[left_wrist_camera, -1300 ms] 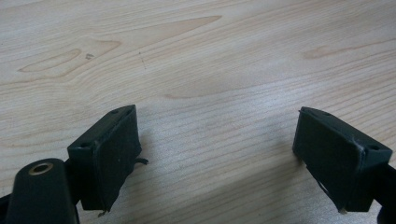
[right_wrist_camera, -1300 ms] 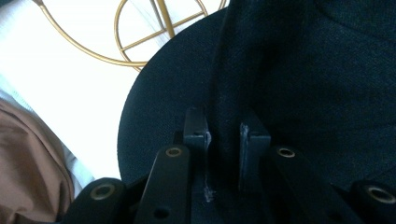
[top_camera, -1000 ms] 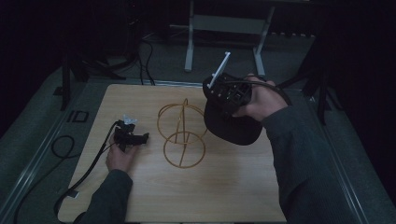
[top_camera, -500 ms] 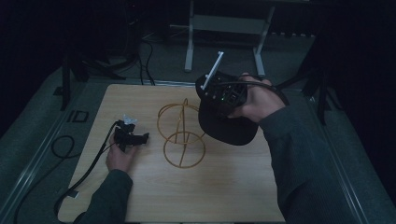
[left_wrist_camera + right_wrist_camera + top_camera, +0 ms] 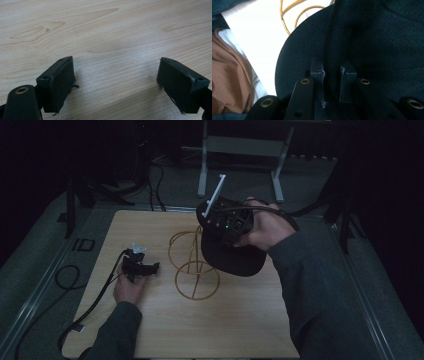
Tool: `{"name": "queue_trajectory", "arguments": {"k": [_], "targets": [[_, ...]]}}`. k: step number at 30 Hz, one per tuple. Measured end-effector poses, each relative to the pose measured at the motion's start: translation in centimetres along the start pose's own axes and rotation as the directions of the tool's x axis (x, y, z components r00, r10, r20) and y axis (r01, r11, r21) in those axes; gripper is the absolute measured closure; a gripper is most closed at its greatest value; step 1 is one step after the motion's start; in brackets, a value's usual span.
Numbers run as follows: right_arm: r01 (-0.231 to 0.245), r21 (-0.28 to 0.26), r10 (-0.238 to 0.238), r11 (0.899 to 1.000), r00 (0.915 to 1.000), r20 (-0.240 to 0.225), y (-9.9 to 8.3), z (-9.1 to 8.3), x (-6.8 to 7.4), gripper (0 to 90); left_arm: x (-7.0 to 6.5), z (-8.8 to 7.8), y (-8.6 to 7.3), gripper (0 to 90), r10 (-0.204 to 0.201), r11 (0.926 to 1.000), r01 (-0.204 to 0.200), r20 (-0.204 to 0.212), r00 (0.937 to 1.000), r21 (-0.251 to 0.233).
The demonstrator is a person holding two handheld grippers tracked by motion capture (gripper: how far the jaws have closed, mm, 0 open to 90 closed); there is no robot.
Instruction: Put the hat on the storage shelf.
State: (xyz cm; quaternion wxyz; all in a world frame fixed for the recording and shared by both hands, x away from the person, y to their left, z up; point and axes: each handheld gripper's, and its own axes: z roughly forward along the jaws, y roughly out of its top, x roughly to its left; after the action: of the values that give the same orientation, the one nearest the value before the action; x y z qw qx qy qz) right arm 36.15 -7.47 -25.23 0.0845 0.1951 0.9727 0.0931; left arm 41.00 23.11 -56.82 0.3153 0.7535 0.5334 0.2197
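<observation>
Hat (image 5: 235,257) of dark cloth hangs in the air just right of the gold wire stand (image 5: 192,265), its rim overlapping the stand's upper loops in the high view; whether cloth and wire touch cannot be told. The right gripper (image 5: 225,222) holds the hat from above, and in the right gripper view (image 5: 331,82) its jaws stand narrow, pinching a fold of the dark fabric (image 5: 367,37) between the pads. A curve of the same stand (image 5: 294,17) shows beyond the hat's rim there, over the pale desk. The stand sits near the middle of the wooden desk (image 5: 240,325), its round base ring flat on the top and its arched loops rising upright. Left of the stand, well apart from it, the left gripper (image 5: 140,267) rests low on the desk with a hand behind it and a cable trailing towards the desk's near left corner. In the left gripper view (image 5: 115,85) its jaws stand wide with bare wood grain (image 5: 112,30) between them.
</observation>
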Motion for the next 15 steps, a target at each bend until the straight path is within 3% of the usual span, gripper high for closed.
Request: {"name": "queue_trajectory", "arguments": {"k": [15], "targets": [[0.049, -0.003, -0.049, 0.999, 0.9988, -0.003, 1.4, 0.0, 1.3, 77.9, 0.0, 0.0, 0.0, 14.3, -0.001, 1.0, 0.001, 0.0, 1.0, -0.001]]}}
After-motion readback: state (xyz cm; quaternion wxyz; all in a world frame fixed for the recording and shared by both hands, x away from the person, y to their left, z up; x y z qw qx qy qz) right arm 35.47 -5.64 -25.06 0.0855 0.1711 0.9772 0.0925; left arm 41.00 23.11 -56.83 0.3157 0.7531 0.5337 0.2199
